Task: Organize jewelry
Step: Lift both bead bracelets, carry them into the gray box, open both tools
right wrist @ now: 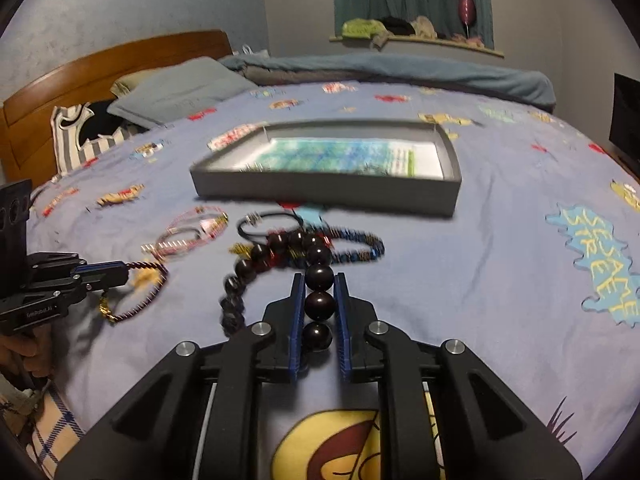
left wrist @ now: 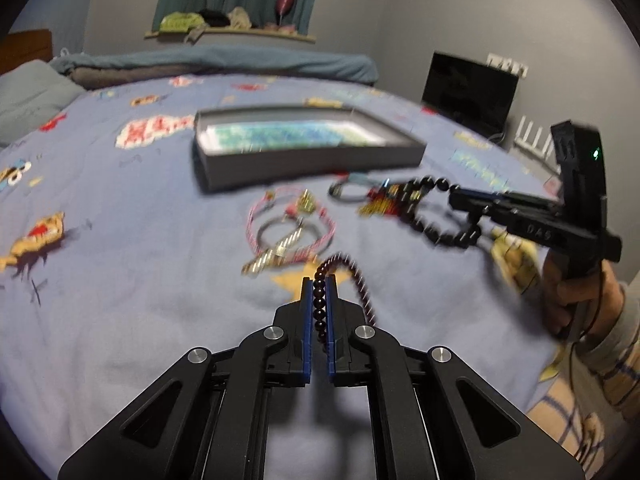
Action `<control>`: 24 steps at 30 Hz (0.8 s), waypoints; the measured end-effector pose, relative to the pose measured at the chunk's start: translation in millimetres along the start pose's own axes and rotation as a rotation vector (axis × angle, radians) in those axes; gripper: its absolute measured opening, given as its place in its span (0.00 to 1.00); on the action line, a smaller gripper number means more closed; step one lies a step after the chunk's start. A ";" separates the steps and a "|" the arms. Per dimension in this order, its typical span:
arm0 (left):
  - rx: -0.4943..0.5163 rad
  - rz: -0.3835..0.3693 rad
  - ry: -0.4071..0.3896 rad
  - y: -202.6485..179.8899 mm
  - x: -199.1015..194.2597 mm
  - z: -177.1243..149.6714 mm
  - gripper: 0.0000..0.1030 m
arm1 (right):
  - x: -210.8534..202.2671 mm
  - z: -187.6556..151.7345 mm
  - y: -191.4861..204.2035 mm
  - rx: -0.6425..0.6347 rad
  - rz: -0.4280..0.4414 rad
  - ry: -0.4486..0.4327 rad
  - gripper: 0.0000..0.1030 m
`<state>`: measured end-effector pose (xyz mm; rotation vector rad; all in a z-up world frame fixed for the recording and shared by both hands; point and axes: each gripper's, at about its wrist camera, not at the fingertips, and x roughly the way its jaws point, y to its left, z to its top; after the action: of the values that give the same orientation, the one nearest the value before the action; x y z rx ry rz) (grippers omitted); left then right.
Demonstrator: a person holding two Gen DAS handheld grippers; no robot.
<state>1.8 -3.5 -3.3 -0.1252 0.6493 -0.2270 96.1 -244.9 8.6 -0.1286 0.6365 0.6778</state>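
Both views are taken low and close above the bed (left wrist: 120, 320), looking forward along the fingers toward the grey tray (left wrist: 304, 160) and the curtained far wall. The tray (right wrist: 324, 192) and the jewelry before it are shared, and each hand-held gripper is seen by the other camera.

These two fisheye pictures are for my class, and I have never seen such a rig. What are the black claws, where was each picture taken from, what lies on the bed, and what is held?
Each claw is a hand-held two-finger gripper with its own camera looking along the fingers. The left gripper clamps a dark red bead bracelet. The right gripper clamps a bracelet of large black beads. On the blue cartoon bedsheet lie a grey tray, a pink bracelet and other blurred jewelry.
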 end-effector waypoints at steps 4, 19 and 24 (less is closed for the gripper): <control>0.004 -0.014 -0.056 -3.1 -8.5 18.7 0.06 | -13.8 18.6 2.8 -0.012 0.009 -0.059 0.14; 0.008 -0.057 -0.163 9.5 -5.2 94.8 0.06 | -19.8 91.4 13.7 -0.100 0.021 -0.172 0.14; -0.010 -0.059 -0.166 19.5 15.9 125.7 0.06 | -1.4 111.2 13.0 -0.105 0.024 -0.172 0.14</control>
<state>94.2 17.0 83.1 -0.1708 0.4822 -0.2679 143.5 -201.0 100.1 -0.1581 0.4381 0.7375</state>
